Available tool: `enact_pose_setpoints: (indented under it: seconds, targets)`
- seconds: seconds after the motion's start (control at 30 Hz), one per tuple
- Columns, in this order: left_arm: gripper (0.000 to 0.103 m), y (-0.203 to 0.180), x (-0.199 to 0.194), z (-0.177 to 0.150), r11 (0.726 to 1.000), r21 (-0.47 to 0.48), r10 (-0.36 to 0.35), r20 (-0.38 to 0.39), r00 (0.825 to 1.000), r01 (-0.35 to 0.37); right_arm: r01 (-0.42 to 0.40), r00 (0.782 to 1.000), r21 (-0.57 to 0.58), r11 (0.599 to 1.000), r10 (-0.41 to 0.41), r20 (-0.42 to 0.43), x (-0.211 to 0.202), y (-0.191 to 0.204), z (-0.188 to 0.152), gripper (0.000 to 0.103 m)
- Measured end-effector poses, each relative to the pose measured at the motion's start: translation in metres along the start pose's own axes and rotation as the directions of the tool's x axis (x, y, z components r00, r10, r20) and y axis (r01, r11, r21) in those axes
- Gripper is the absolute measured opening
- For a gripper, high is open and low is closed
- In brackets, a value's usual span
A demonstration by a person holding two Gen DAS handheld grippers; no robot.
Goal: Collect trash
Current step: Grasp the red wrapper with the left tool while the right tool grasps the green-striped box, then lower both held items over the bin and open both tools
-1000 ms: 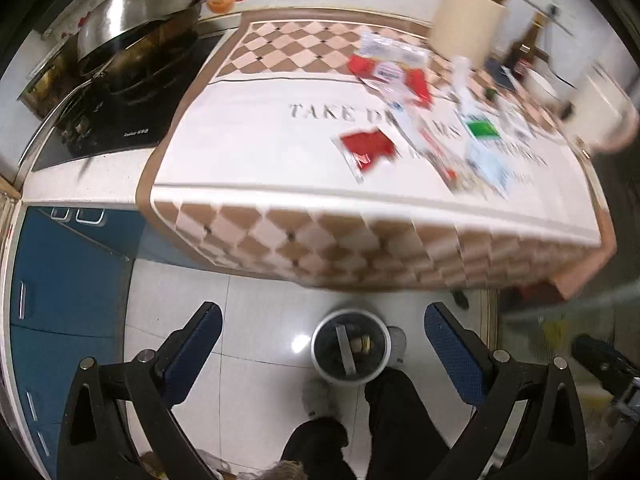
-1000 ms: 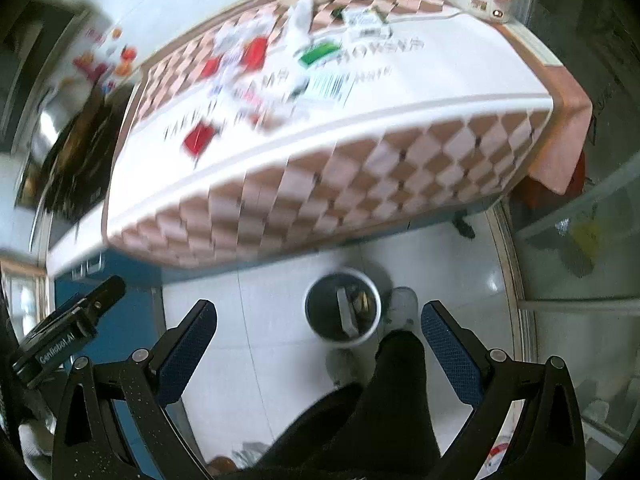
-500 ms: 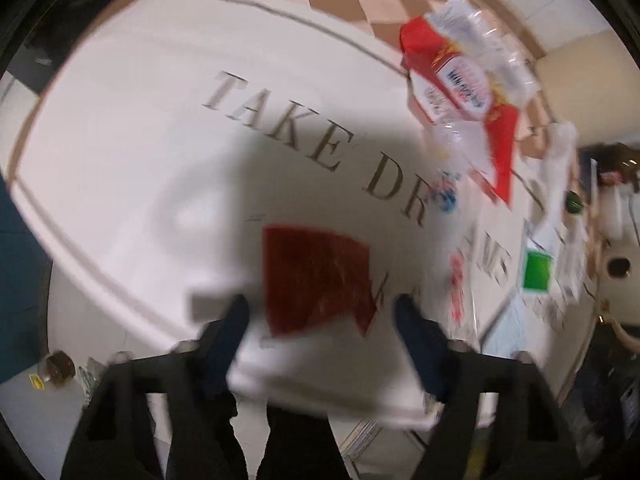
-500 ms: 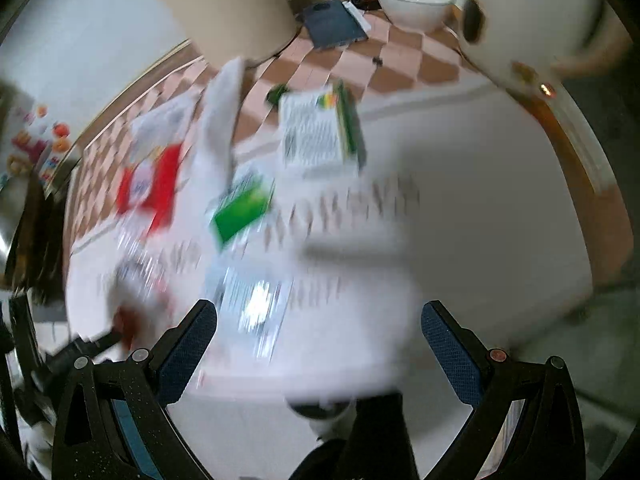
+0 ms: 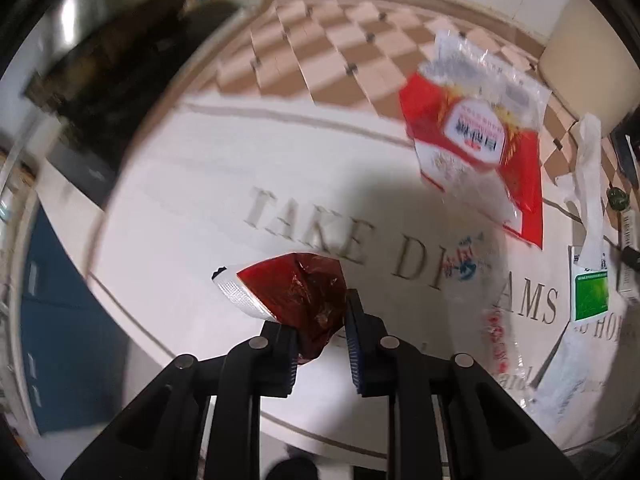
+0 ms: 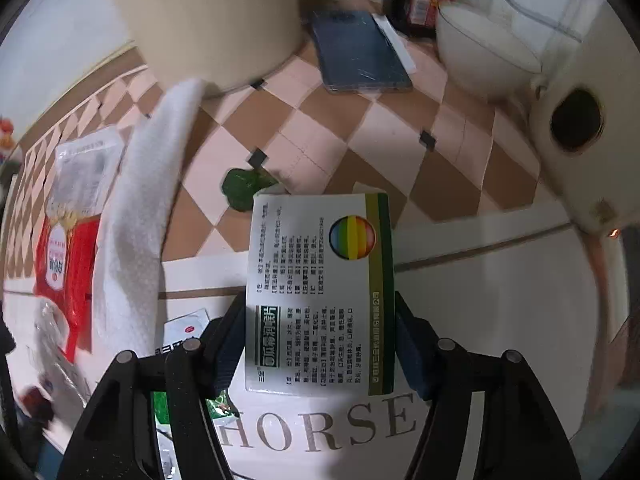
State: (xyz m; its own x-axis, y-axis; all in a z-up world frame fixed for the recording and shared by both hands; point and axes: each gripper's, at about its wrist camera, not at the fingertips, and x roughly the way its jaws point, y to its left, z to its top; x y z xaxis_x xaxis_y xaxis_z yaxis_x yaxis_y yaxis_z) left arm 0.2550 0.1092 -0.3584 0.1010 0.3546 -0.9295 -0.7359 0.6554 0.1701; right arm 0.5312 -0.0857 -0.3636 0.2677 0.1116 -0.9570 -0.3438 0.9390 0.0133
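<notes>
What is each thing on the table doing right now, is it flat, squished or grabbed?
Left tool: closing, dark red sachet between its fingers.
Dark red sachet: crumpled, partly lifted.
Right tool: closing around the box.
Medicine box: flat, printed face up.
Red-and-clear bag: empty, lying flat.
White tissue: rumpled, lying loose.
Phone: flat, screen dark.
White bowl: upright.

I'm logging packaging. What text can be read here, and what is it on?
"TAKE D...AMS": tablecloth, left view.
"HORSE": tablecloth, right view.
White and green box: Chinese print, too small to read.
Red and clear bag: label blurred.
Green label: unreadable.
</notes>
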Motion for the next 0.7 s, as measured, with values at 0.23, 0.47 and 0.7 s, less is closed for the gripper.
enact_pose_setpoints:
  seconds: [0.23, 0.47, 0.7]
  targets:
    - [0.017, 0.032, -0.076, -0.029, 0.997, 0.073, -0.023, 0.213, 0.977, 0.008, -0.03, 0.99, 0.014, 0.999, 0.028, 0.135, -0.071, -0.002, -0.044, 0.068]
    - [0.017, 0.068, -0.126, -0.082, 0.978, 0.18, -0.157, 0.299, 0.941, 0.105, -0.087, 0.969, 0.044, 0.995, 0.074, 0.237, -0.177, 0.006, -0.157, 0.068]
    - [0.017, 0.098, -0.109, -0.142, 0.948, 0.253, -0.241, 0.18, 0.954, 0.192, -0.153, 0.962, 0.086, 0.984, 0.129, 0.239, -0.226, 0.029, -0.307, 0.068]
